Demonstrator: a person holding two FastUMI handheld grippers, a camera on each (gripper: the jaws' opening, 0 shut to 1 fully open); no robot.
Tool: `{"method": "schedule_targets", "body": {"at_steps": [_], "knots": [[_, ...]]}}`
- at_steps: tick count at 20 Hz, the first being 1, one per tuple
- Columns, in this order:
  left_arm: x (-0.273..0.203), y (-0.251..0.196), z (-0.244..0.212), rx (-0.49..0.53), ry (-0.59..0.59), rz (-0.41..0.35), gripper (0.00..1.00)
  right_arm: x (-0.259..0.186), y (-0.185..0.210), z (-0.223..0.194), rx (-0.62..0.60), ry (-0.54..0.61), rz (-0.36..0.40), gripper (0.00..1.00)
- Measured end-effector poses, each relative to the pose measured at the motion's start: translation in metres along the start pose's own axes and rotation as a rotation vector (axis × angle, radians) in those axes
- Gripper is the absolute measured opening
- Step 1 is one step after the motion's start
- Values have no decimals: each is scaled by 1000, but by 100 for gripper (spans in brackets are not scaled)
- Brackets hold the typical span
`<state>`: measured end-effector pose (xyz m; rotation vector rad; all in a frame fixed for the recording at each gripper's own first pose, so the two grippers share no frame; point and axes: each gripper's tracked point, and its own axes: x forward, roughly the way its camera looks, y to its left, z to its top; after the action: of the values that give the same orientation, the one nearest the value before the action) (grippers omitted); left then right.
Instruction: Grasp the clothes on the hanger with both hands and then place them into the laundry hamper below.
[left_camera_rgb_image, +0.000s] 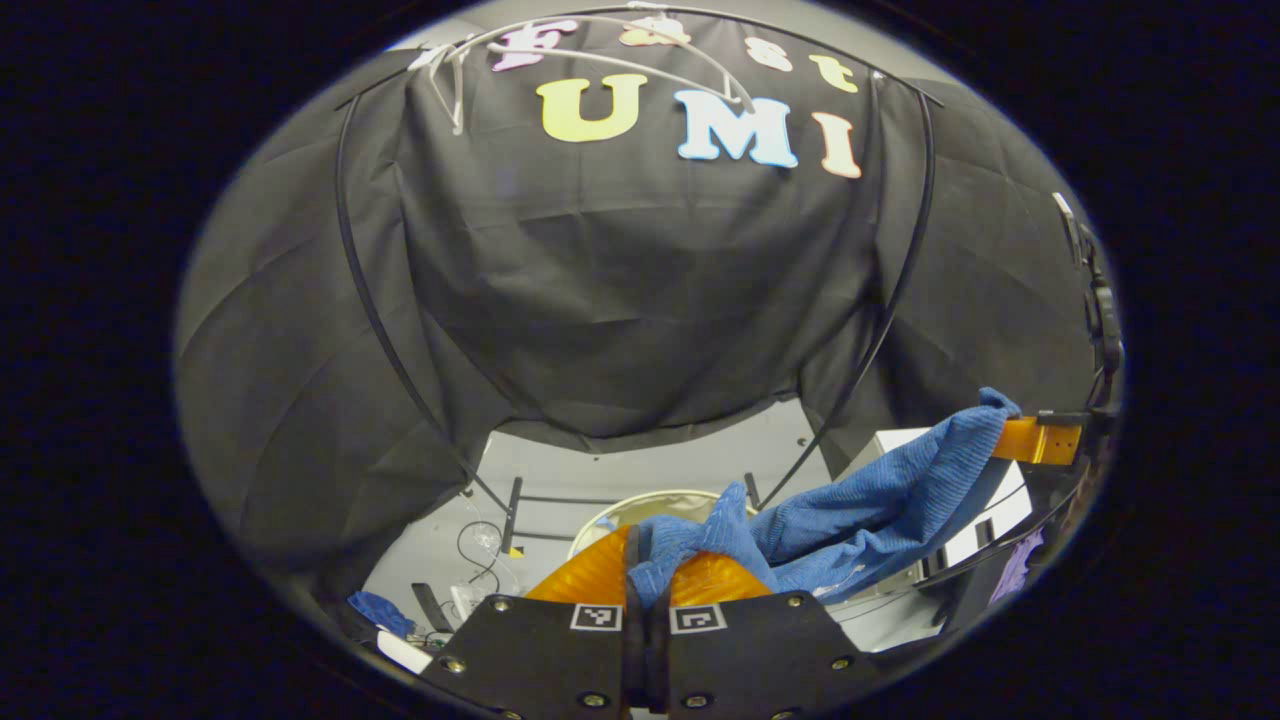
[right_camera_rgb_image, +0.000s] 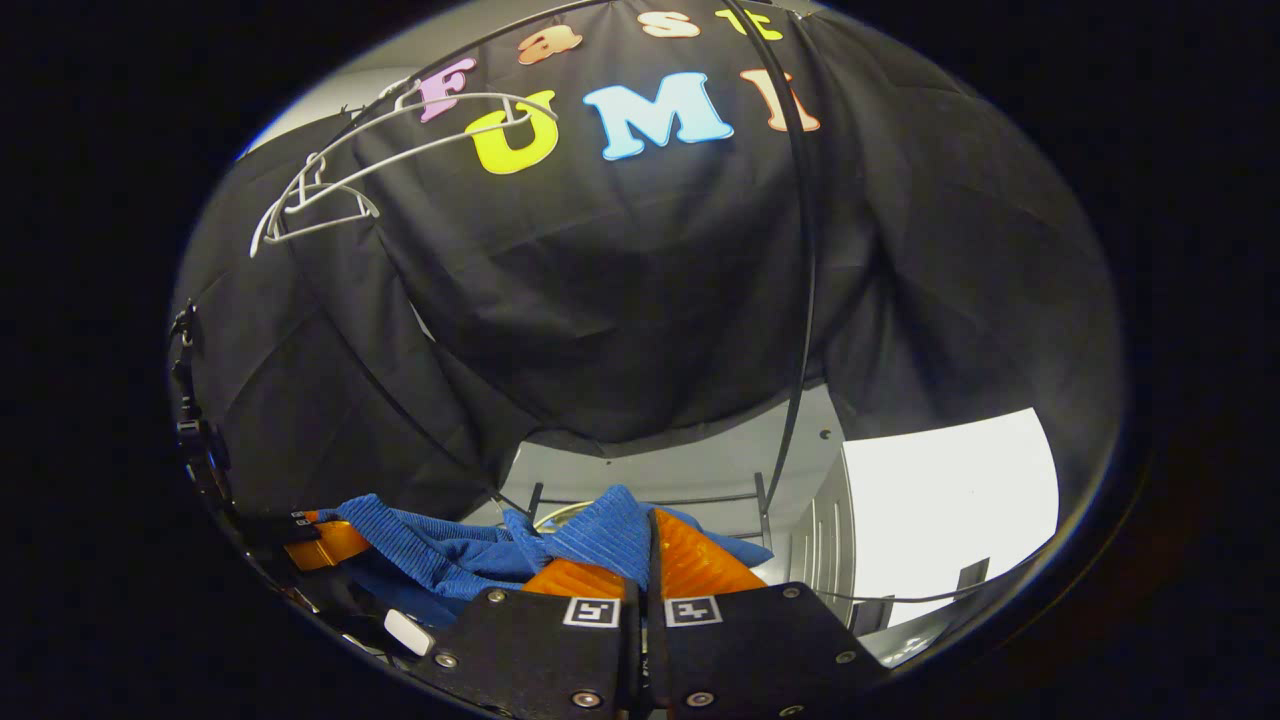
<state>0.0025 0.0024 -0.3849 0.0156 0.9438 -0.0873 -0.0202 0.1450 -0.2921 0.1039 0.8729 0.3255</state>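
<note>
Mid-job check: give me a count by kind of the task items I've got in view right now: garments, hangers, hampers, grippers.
Blue garment: 1, held stretched between both grippers
White wire hanger: 1, bare, up against the booth wall
Hamper: 1, round pale rim below the garment
Grippers: 2, left gripper and right gripper, each closed on the cloth
Total: 5

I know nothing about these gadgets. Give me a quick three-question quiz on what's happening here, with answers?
1. True or false: the blue cloth is still draped on the white hanger.
2. Which grippers are clamped on the cloth? A) left only B) right only C) both
3. What round-rimmed thing sits below the cloth?

Key:
1. False; the hanger is bare, up near the booth's top.
2. C; the left gripper and the right gripper each pinch a fold, the cloth stretched between them.
3. The laundry hamper, its pale rim partly hidden behind the cloth.
</note>
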Motion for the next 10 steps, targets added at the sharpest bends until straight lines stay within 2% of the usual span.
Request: {"method": "schedule_targets", "body": {"at_steps": [6, 10], "knots": [[66, 17, -56, -27, 122, -56, 2, 46, 19, -52, -8, 150, -64, 4], [106, 54, -99, -54, 193, -53, 2, 72, 24, -87, 86, 255, -118, 3]]}}
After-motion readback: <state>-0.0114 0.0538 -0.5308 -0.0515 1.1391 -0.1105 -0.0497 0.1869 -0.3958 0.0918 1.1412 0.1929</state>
